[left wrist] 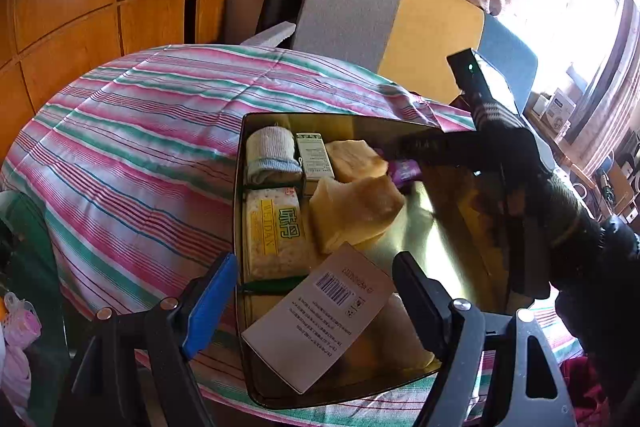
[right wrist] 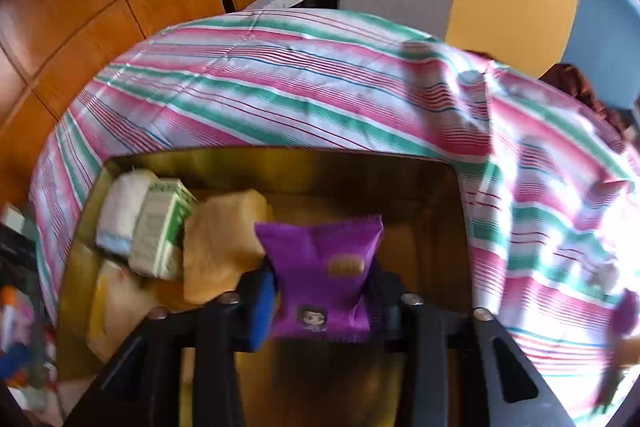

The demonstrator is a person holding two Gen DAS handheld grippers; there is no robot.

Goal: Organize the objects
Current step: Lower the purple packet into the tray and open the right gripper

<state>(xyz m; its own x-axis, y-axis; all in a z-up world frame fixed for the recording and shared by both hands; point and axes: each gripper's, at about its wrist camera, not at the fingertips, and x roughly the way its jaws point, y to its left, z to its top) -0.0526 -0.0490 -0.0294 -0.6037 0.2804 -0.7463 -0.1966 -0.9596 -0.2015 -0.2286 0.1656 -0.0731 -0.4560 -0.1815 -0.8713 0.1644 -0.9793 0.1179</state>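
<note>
Left-wrist view: the left gripper [left wrist: 316, 291], with one blue-padded finger and one black finger, hangs with its jaws standing well apart over the near end of a shiny gold-coloured rectangular metal tin [left wrist: 440, 247] that rests on a pink, green and white striped tablecloth [left wrist: 152, 131]. Between and just ahead of the fingers lies a flat grey cardboard box with a barcode label [left wrist: 320, 315], tilted against the tin's contents; the pads do not touch it. Farther ahead in the tin lie a yellow-labelled cracker packet [left wrist: 272, 227], two pale yellow sponge-like blocks [left wrist: 356, 211], a small white and green carton [left wrist: 316, 159] and a rolled white sock with a blue cuff [left wrist: 272, 155]. To the right and ahead, a dark-gloved hand [left wrist: 560, 203] carries the right gripper [left wrist: 392, 151] down over the tin's far side.

Right-wrist view: a purple foil snack packet with a cartoon face [right wrist: 320, 267] sits between the right gripper's fingers [right wrist: 260, 311], above the tin's bare floor. The frame is motion-blurred, so it cannot be told whether the pads press on the packet. To the left of the tool lie the blocks, the carton and the sock; the striped cloth lies ahead and to the right.
</note>
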